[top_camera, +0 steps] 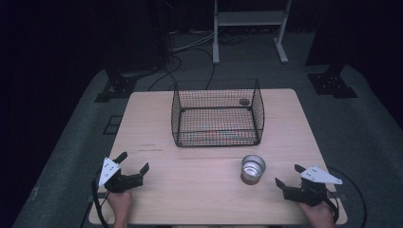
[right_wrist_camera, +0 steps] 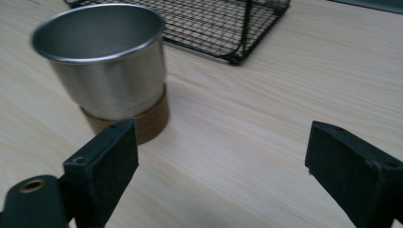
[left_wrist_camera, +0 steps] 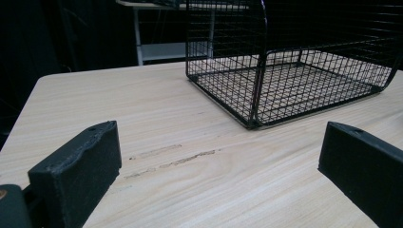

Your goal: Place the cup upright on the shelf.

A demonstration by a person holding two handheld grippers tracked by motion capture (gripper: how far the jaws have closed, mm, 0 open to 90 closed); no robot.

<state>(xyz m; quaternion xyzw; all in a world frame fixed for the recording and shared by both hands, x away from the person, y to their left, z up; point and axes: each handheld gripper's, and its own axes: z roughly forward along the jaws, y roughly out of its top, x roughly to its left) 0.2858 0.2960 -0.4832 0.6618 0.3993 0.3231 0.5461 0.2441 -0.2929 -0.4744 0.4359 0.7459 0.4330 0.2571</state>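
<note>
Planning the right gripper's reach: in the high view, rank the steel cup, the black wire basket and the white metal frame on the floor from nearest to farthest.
1. Steel cup, just left of the right gripper.
2. Black wire basket, mid-table.
3. White metal frame, beyond the table.

The left gripper point(top_camera: 136, 162) sits near the table's point(top_camera: 199, 199) front left corner, jaws spread wide and empty, held by the left hand point(top_camera: 119, 202). The right gripper point(top_camera: 288, 175) sits near its front right corner, jaws apart, empty, gripped by the right hand point(top_camera: 319, 214).

A shiny steel cup point(top_camera: 253, 166) stands upright on a round wooden coaster point(right_wrist_camera: 147, 124).
</note>
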